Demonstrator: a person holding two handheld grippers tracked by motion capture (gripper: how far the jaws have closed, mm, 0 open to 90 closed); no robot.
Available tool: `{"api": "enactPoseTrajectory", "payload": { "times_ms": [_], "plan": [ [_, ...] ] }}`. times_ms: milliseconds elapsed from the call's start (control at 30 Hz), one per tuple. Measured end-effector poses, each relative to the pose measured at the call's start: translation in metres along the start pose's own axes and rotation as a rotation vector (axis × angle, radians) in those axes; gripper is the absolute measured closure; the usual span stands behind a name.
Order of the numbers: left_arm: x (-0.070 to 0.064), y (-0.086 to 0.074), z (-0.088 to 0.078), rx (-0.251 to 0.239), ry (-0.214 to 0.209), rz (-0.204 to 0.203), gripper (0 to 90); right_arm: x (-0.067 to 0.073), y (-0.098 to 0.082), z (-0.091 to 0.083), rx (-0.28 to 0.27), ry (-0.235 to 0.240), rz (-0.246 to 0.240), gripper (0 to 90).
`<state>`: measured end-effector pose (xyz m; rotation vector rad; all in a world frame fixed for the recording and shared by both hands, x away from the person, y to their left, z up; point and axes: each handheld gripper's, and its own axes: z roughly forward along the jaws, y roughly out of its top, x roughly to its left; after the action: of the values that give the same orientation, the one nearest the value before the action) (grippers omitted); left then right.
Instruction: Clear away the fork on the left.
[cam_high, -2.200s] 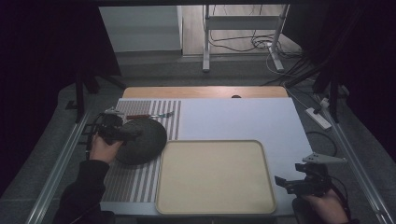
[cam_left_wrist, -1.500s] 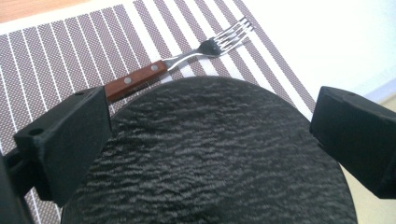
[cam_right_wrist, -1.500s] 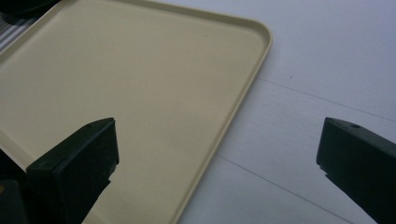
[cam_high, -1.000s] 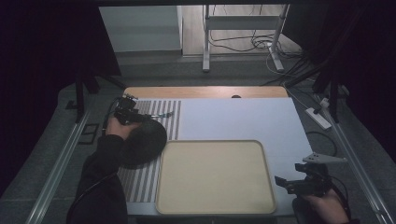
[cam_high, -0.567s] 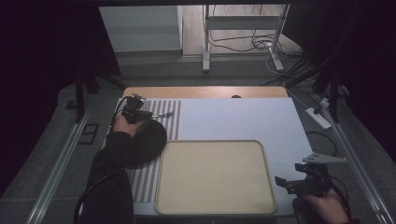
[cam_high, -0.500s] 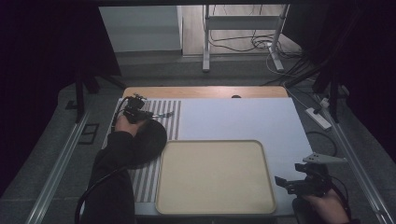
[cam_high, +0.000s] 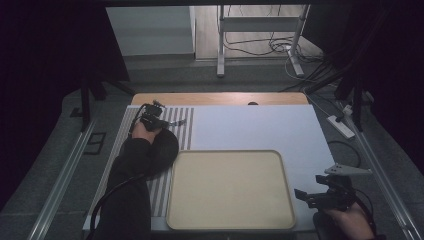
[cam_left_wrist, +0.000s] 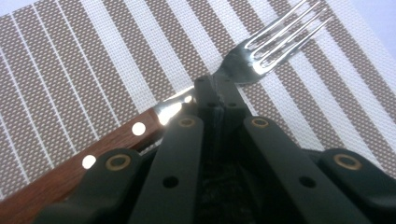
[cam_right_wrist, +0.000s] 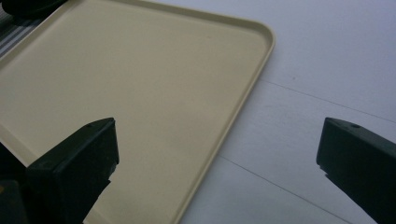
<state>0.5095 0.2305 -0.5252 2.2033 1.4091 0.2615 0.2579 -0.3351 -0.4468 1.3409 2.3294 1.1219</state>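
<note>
Left tongs (cam_left_wrist: 217, 95): I'm clamping them on the fork (cam_left_wrist: 261, 51) neck.
Right tongs (cam_right_wrist: 217, 154): I'm holding them open.
Next: lifting it toward the tray (cam_high: 230, 187), probably.

Looks like a lab or recording studio rigged up for table-setting trials, not a home. Dark curtains hang on both sides of a white-topped table (cam_high: 260, 127) with metal rails (cam_high: 60, 180) along its edges, cables (cam_high: 260, 47) looped across the grey floor round a metal stand (cam_high: 260, 35), and a power strip (cam_high: 342, 125) lying at the right. Dressed with a striped placemat (cam_high: 172, 117), fork (cam_left_wrist: 275, 39) and beige tray (cam_high: 227, 187), like a staged dining spot.
</note>
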Motion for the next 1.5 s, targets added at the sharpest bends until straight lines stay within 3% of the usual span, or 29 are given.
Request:
{"api": "enactPoseTrajectory", "payload": {
  "times_ms": [167,367,467,567,667,767,900,1000,1100,1267,1433,1500],
  "plan": [
    [-0.001,0.006,0.005,-0.005,0.032,0.009,89.1,0.000,0.000,0.000,0.000,0.002,-0.001,0.0],
    [0.003,0.009,-0.003,-0.021,0.018,0.022,85.5,0.000,0.000,0.000,-0.002,0.004,0.003,0.0],
    [0.009,0.009,-0.013,-0.029,0.021,0.032,70.4,0.000,0.000,0.000,-0.001,0.005,0.001,0.0],
    [0.017,0.009,-0.019,-0.032,0.017,0.014,51.8,0.000,0.000,0.000,-0.004,0.005,-0.004,0.0],
    [0.024,0.009,-0.019,-0.008,0.015,0.003,34.7,0.000,0.000,0.000,0.000,0.004,-0.005,0.0],
    [0.029,0.008,-0.016,0.024,0.044,0.004,14.0,0.000,0.000,0.000,0.001,0.005,-0.004,0.0],
    [0.037,0.008,-0.009,0.047,0.047,-0.033,1.8,0.000,0.000,0.000,0.001,0.007,-0.004,0.0],
    [0.039,0.009,-0.001,0.081,0.042,-0.017,4.3,0.000,0.000,0.000,0.000,0.009,-0.005,0.0],
    [0.039,0.009,0.004,0.112,0.043,0.022,15.5,0.000,0.000,0.000,-0.003,0.016,-0.004,0.0],
    [0.041,0.008,0.002,0.087,0.024,0.052,27.7,0.000,0.000,0.000,-0.003,0.016,-0.004,0.0],
    [0.044,0.002,-0.005,0.083,-0.006,0.102,52.0,0.000,0.000,0.000,0.000,0.015,-0.008,0.0],
    [0.046,0.000,-0.007,0.076,-0.022,0.120,55.9,0.000,0.000,0.000,0.000,0.015,-0.008,0.0]
  ]
}}
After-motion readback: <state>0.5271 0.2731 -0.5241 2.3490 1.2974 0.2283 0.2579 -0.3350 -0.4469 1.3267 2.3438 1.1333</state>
